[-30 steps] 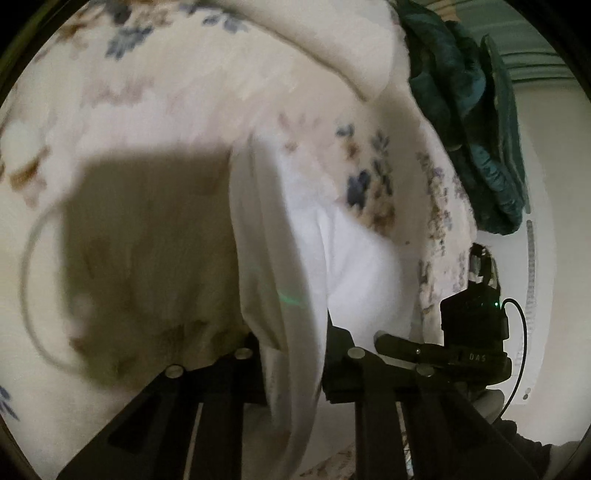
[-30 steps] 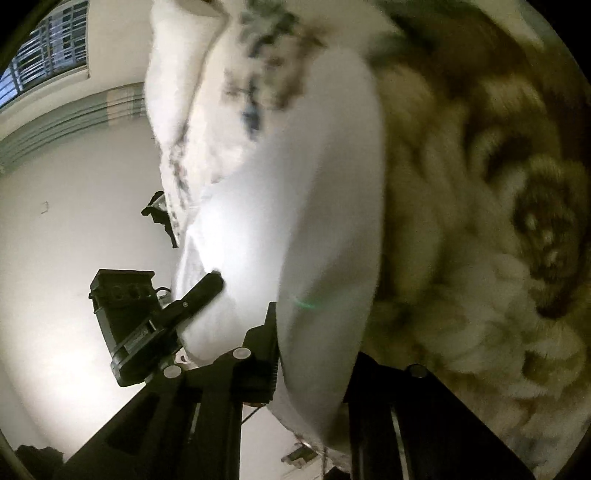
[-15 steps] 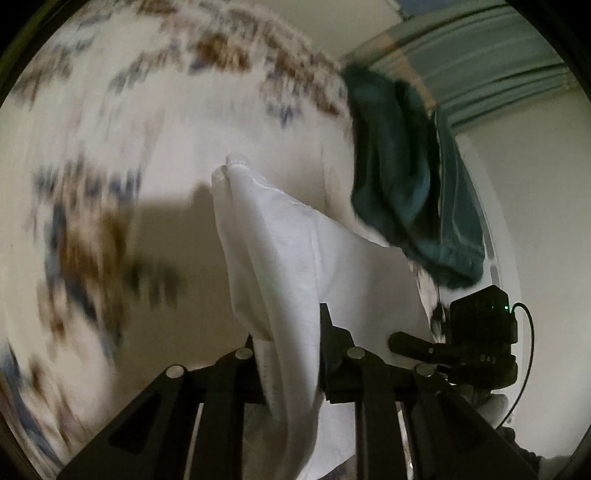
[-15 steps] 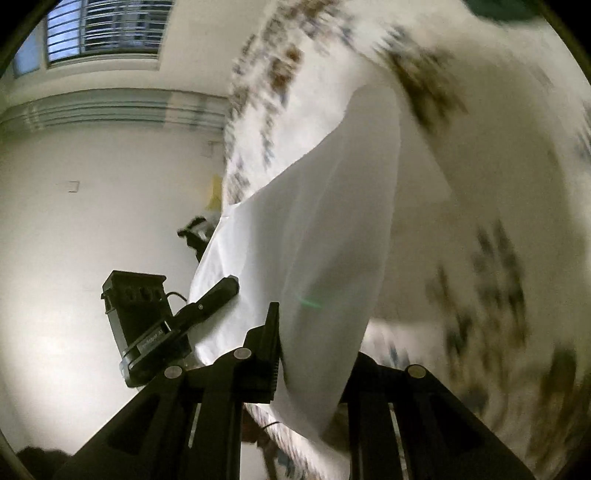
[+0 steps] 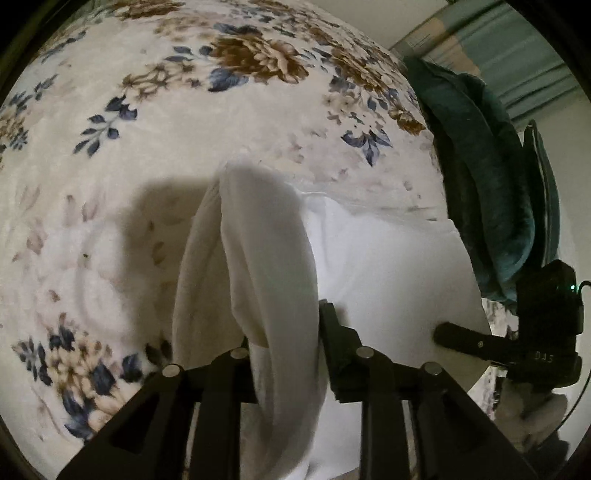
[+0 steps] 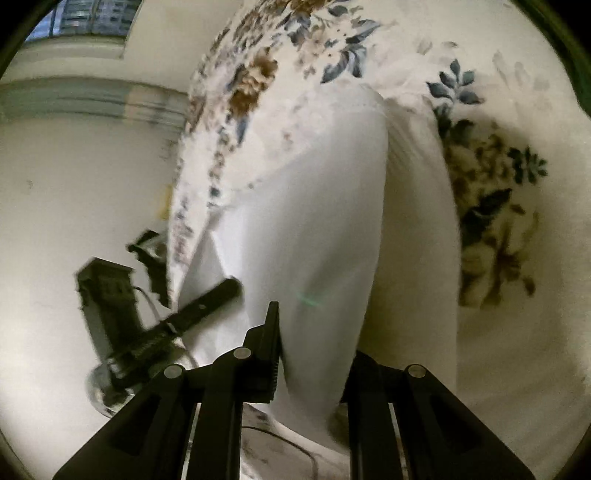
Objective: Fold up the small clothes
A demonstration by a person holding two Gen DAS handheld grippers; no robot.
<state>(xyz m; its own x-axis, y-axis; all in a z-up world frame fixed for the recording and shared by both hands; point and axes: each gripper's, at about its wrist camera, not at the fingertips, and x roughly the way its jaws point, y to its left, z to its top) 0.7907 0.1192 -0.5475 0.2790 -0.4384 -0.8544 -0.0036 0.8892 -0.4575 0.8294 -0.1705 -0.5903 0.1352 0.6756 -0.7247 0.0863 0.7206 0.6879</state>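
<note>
A white garment (image 5: 388, 266) is stretched between my two grippers just above a floral blanket (image 5: 184, 122). Its far hem touches the blanket. One bunched edge hangs between the fingers of my left gripper (image 5: 284, 332), whose jaws are opening, and the cloth sits loosely in the gap. In the right wrist view the same white garment (image 6: 314, 184) runs up from my right gripper (image 6: 314, 332), which is shut on its other edge. The right gripper (image 5: 517, 332) also shows at the far right of the left view, and the left gripper (image 6: 122, 314) at the lower left of the right view.
A dark teal garment (image 5: 480, 166) lies bunched on the blanket's right edge, close behind the white one. The floral blanket (image 6: 498, 184) spreads wide to the left and ahead. A pale wall (image 6: 74, 184) and a barred window (image 6: 92, 18) lie beyond the bed's edge.
Both grippers have swept the white garment across the blanket and lowered its far hem onto it. The left gripper's jaws stand wider than before. The teal garment is now closer.
</note>
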